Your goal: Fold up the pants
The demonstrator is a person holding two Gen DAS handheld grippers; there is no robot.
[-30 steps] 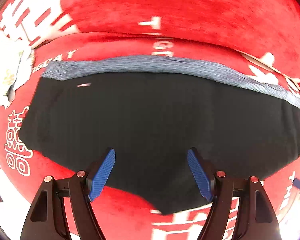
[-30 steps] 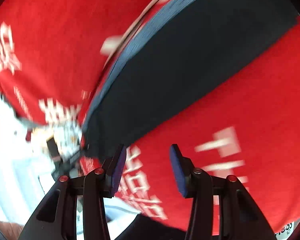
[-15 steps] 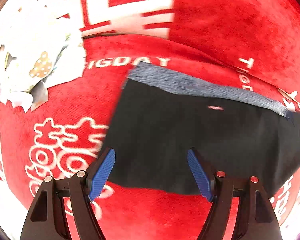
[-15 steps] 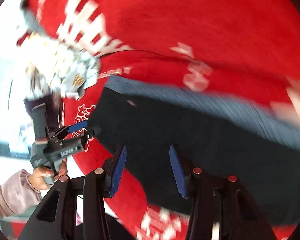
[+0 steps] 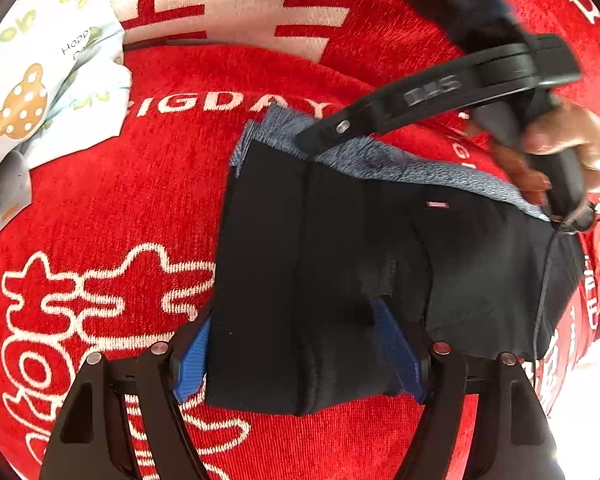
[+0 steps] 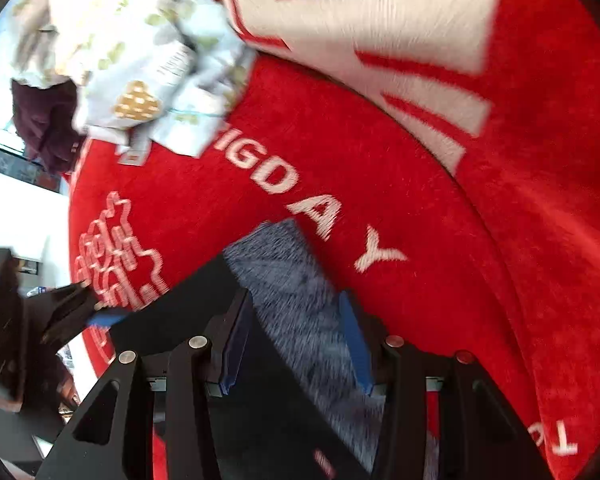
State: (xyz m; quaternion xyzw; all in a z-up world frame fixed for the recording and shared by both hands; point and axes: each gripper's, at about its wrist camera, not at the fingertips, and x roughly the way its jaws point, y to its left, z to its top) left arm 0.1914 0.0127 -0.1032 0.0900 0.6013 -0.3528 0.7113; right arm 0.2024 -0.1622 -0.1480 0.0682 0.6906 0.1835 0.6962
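- The pants (image 5: 340, 264) lie flat on the red cloth (image 5: 140, 208), black with a grey waistband (image 5: 380, 160) along the far edge, just under the white lettering
- Judged from the look: light, soft, limp knit that will sag and drag if lifted by one point; the red cloth is fuzzy, so the fabric likely clings rather than slides
- The best hold seems to be at the two corners of one short side: the waistband corner, thicker and firmer, and the hem corner below it
- Left gripper (image 5: 296, 356) points steeply down over the near edge, jaws apart, astride the pants' left end; its right pad (image 5: 396, 352) dents the fabric, nothing pinched
- Right gripper (image 6: 296, 344) also points steeply down, jaws partly apart, straddling the waistband near its corner, not clamped that I can see
- A printed white cloth (image 5: 40, 80) lies well apart, at the far left
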